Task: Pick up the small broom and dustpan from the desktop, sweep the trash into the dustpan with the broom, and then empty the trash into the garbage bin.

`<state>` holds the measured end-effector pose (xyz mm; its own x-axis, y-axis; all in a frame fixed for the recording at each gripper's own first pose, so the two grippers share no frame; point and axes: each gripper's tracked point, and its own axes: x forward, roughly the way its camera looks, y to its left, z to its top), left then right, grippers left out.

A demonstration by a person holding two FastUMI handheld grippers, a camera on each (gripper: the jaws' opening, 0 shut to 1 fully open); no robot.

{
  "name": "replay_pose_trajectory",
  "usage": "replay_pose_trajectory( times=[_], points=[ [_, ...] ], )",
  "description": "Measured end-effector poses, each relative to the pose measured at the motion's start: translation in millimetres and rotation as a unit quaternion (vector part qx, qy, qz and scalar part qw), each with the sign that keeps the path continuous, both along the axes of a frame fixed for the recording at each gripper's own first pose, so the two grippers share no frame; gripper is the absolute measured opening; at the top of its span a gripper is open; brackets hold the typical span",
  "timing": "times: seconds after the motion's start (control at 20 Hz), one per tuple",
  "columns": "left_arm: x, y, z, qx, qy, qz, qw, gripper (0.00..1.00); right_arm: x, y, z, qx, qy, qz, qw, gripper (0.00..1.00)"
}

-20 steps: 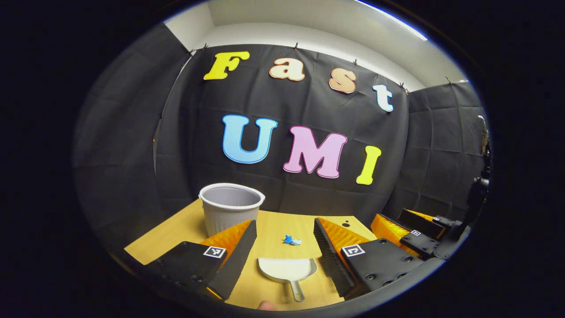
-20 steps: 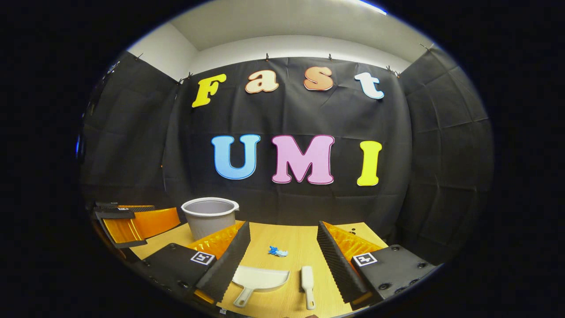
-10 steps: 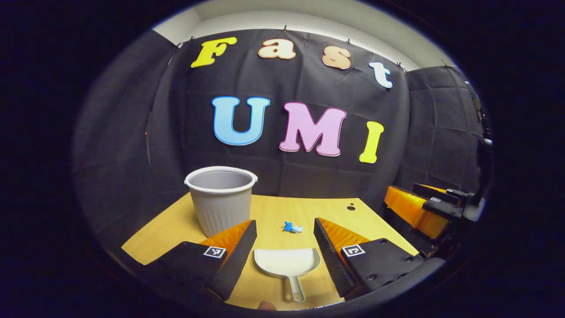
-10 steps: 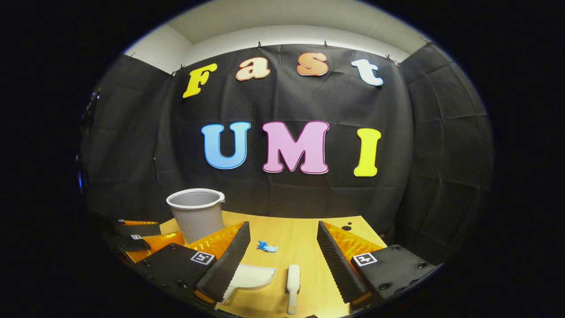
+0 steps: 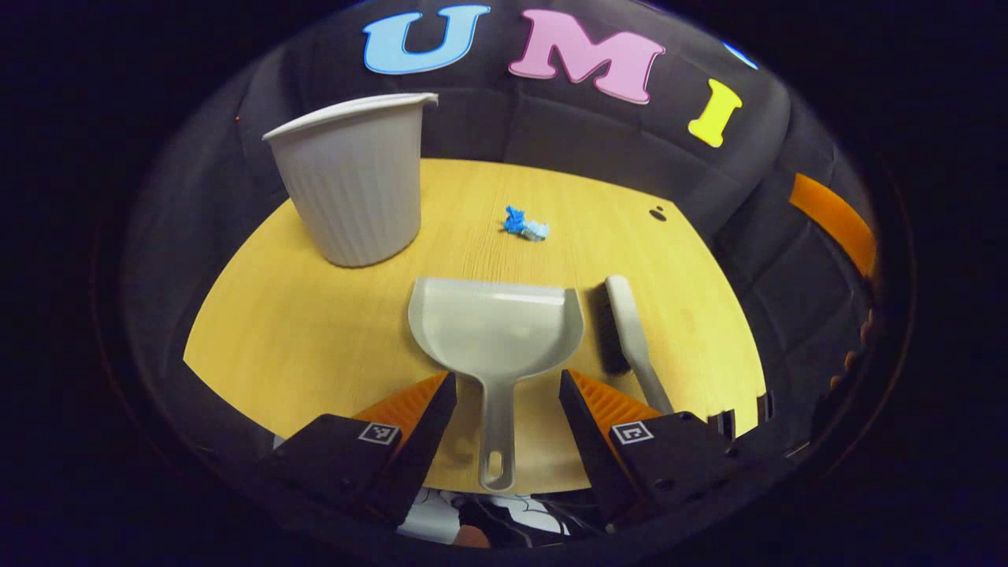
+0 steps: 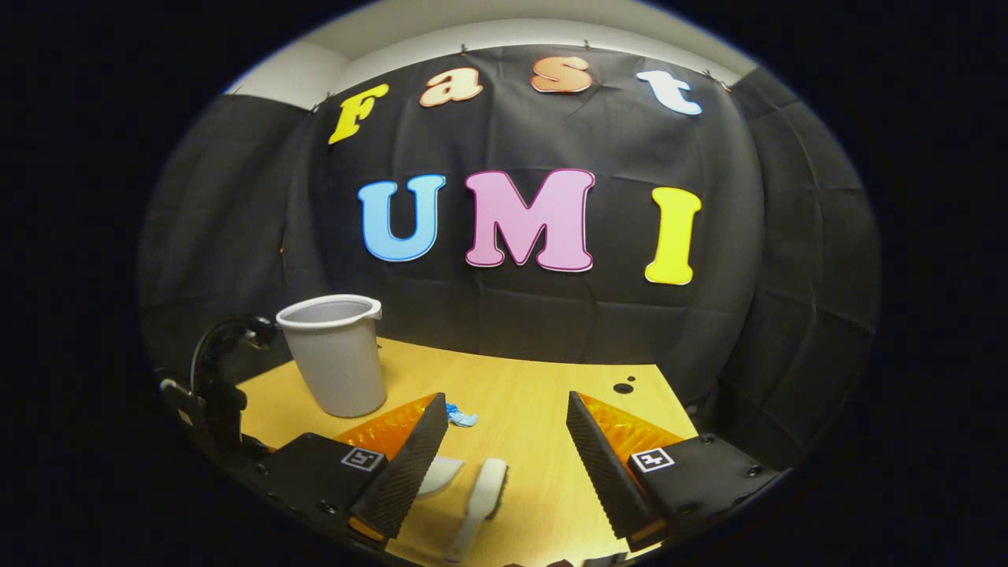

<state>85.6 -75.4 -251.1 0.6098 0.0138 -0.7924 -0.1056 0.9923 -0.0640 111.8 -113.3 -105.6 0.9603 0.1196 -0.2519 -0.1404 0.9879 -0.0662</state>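
In the left gripper view, the left gripper (image 5: 504, 409) is spread wide and tilted down over the wooden bench (image 5: 299, 331). The handle of the white dustpan (image 5: 496, 327) runs straight back between its two fingers, with clear gaps on both sides, so neither finger touches it. The dustpan lies flat on the bench, its open mouth facing away toward the wall. Just beside it on the right lies the small broom (image 5: 630, 331), white with dark bristles, its handle pointing toward the near edge of the bench. Beyond the dustpan's mouth sits a small blue scrap of trash (image 5: 525, 226), apart from both tools. The pale ribbed garbage bin (image 5: 354, 189) stands upright at the far left of the bench.

In the right gripper view, the right gripper (image 6: 504, 441) is also wide apart and holds nothing. The broom (image 6: 482, 496) lies on the bench between its fingers, nearer the left one, untouched. The dustpan (image 6: 438, 475) peeks out from behind that left finger, the trash (image 6: 459, 415) shows just past its tip, and the bin (image 6: 335, 354) stands farther left.
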Motion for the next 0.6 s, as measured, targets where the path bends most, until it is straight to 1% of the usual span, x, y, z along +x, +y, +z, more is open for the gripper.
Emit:
replay_pose_trajectory(
  times=[0.05, 0.1, 0.15, 0.2, 0.25, 0.3, 0.35, 0.4, 0.45, 0.5, 0.55, 0.6],
  points=[
    [0, 0, -10, -0.001, 0.029, 0.01, 1.0, 0.81, 2, -1, -4, 0.002, 0.002, 0.011, 1.0, 0.98],
    [-1, 2, -25, -0.003, 0.077, 0.029, 0.997, 0.81, 7, -5, -13, 0.016, 0.01, 0.023, 1.0, 0.97],
    [-2, 1, -40, -0.003, 0.127, 0.045, 0.991, 0.81, 10, -7, -20, 0.025, 0.019, 0.034, 0.999, 0.98],
    [6, 4, -55, -0.007, 0.176, 0.057, 0.983, 0.81, 17, -15, -28, 0.024, 0.026, 0.049, 0.998, 0.97],
    [16, 6, -61, -0.008, 0.196, 0.061, 0.979, 0.8, 21, -21, -33, 0.041, 0.035, 0.058, 0.997, 0.98],
    [25, 5, -63, -0.008, 0.219, 0.064, 0.974, 0.79, 24, -27, -37, 0.064, 0.046, 0.058, 0.995, 0.98],
    [35, 7, -67, -0.006, 0.232, 0.066, 0.97, 0.79, 27, -34, -40, 0.073, 0.055, 0.053, 0.994, 0.97],
    [38, 8, -73, 0.0, 0.248, 0.068, 0.966, 0.67, 27, -38, -41, 0.071, 0.056, 0.052, 0.995, 0.97],
    [41, 12, -74, 0.011, 0.263, 0.062, 0.963, 0.53, 29, -39, -38, 0.067, 0.051, 0.052, 0.995, 0.95],
    [42, 10, -74, 0.006, 0.266, 0.05, 0.963, 0.53, 30, -35, -37, 0.065, 0.05, 0.055, 0.995, 0.95],
    [44, 8, -75, 0.001, 0.275, 0.04, 0.961, 0.4, 30, -32, -37, 0.062, 0.051, 0.055, 0.995, 0.95],
    [43, 7, -73, -0.002, 0.279, 0.024, 0.96, 0.38, 30, -27, -41, 0.062, 0.059, 0.05, 0.995, 0.95]
  ],
)
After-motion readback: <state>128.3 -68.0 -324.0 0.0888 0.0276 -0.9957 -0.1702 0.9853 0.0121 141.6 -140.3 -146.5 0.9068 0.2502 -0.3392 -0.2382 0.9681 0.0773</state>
